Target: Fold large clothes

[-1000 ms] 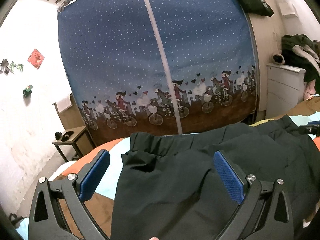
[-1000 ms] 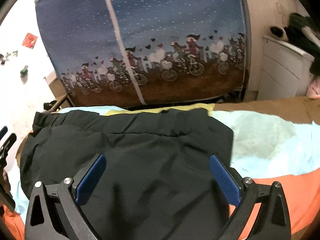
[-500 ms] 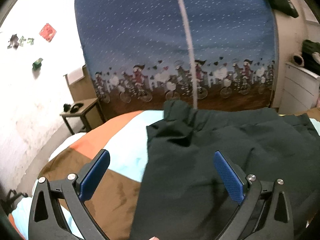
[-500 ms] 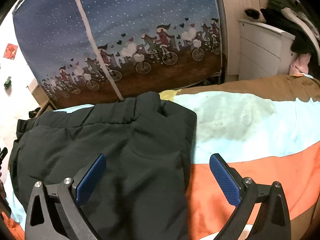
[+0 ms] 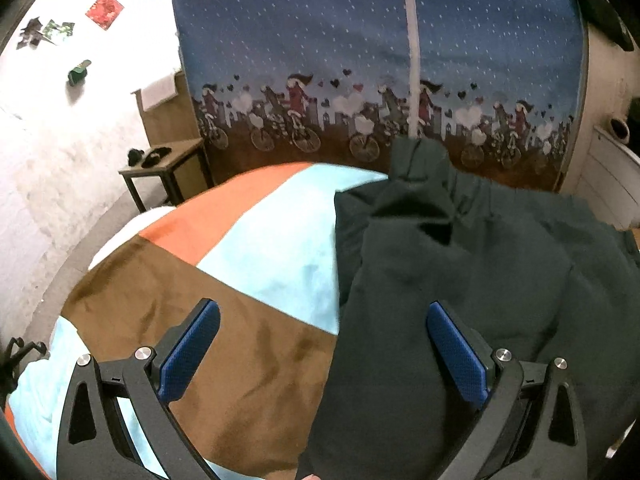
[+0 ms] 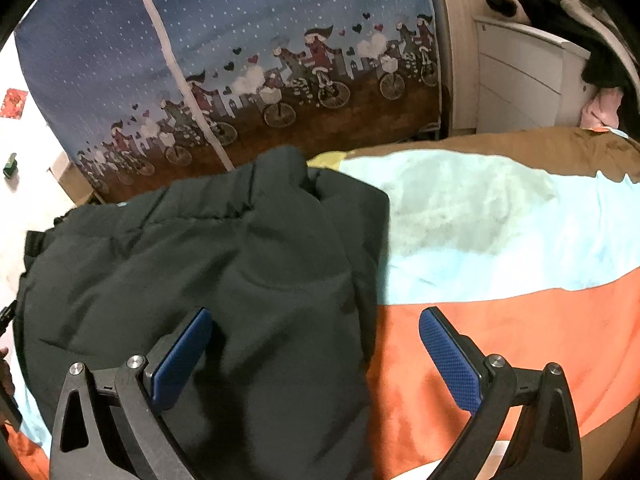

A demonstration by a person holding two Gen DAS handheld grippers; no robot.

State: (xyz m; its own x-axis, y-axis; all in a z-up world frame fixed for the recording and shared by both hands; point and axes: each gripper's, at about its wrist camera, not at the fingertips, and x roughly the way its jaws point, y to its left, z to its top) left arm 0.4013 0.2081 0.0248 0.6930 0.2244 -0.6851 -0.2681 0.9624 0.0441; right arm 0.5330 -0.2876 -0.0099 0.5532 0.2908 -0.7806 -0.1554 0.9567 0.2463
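Both claws swung apart since earlier frame: left claw over left edge, right claw over right edge of dark green padded garment on striped fleece-covered bed. Both wide open, empty. Step: positioning before fold. Next: descend, pinch side edges.

Garment: dark green-black, plain. Bedcover: blocks of orange, pale blue, brown, white; yellow patch at far edge in right view. Curtain: deep blue with white dots, white vertical stripe, brown lower band with cyclists, hearts, houses. Left gripper, right gripper: black frames, blue textured pads. Wall: white, red square. Drawers: white.
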